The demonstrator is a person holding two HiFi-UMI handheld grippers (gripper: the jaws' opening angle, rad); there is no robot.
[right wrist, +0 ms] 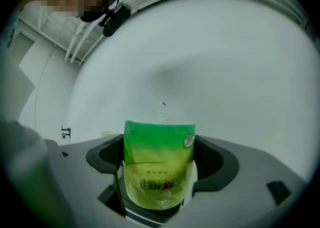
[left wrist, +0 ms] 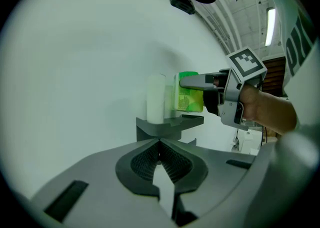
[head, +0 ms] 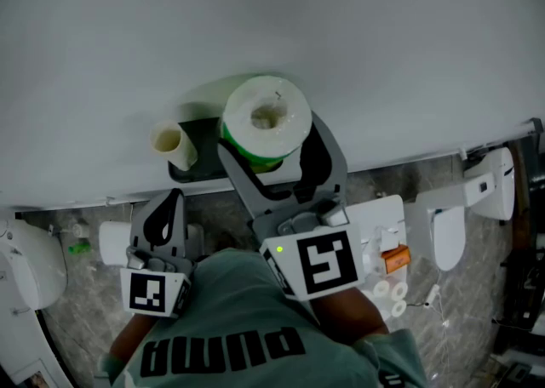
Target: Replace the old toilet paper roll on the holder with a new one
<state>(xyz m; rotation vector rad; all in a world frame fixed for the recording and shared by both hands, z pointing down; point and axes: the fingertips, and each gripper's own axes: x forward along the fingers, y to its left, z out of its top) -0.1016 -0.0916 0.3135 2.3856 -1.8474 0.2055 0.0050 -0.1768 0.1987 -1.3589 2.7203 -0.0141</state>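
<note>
You had the right gripper (head: 274,156) clamped across the green-wrapped new roll (right wrist: 158,164), one jaw on each side, likely so that it would sit upright at the dark holder (left wrist: 167,124) on the wall. The old cardboard tube (head: 174,146) stood on that holder just beside it, not yet cleared. Your left gripper (left wrist: 159,144) hung lower, jaws pressed together on nothing, presumably free for the tube. The head view showed the roll's core from above. Only the left gripper view showed roll and tube side by side, though I couldn't tell whether the roll touched the shelf.

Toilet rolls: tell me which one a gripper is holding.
The full, green-wrapped roll, clamped in the right gripper; the bare cardboard tube stands free beside it.
</note>
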